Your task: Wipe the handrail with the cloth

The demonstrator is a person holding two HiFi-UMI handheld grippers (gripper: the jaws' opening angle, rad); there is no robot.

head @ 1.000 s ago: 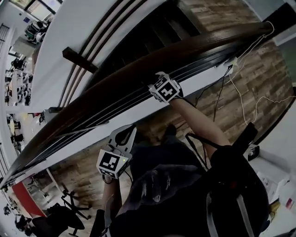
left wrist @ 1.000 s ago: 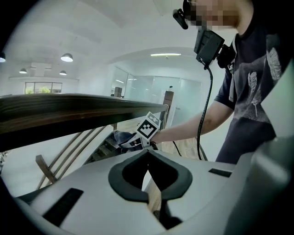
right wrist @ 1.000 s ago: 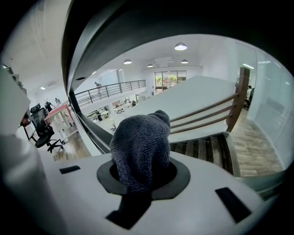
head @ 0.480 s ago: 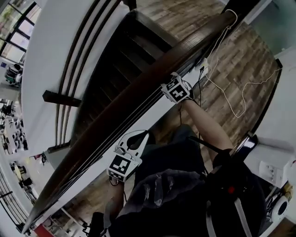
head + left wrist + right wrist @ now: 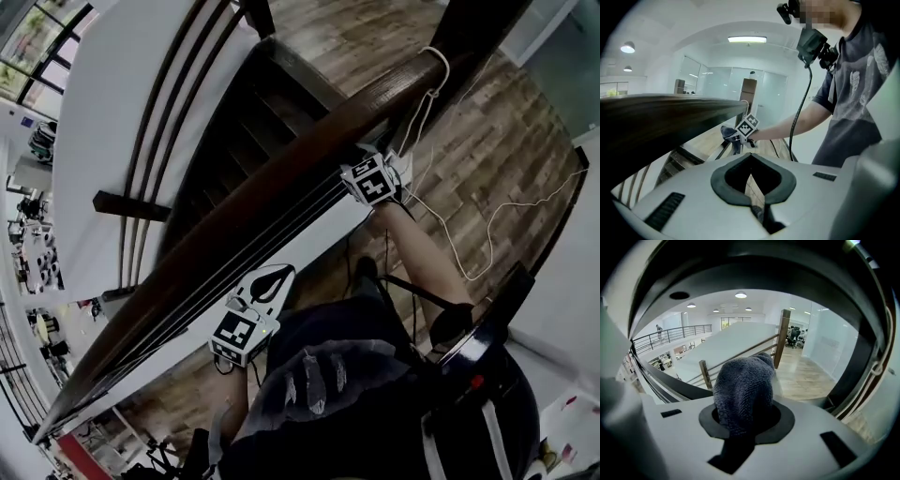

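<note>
- Cloth (image 5: pixel 743 390), grey and bunched, sits clamped between the jaws of my right hand-held gripper (image 5: pixel 356 167).
- That hand-held gripper is right at the dark wooden handrail (image 5: pixel 234 234), close to the end post (image 5: pixel 478 28).
- My left hand-held gripper (image 5: pixel 272 279) hangs lower down, just beside the rail, jaws together and holding nothing.

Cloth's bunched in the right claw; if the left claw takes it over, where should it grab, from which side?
Probably the free wad of the cloth bulging past the tips of the right claw, coming straight from beyond them. The rest is pinched between its jaws; only that end stands clear. Open the shut left claw first.
</note>
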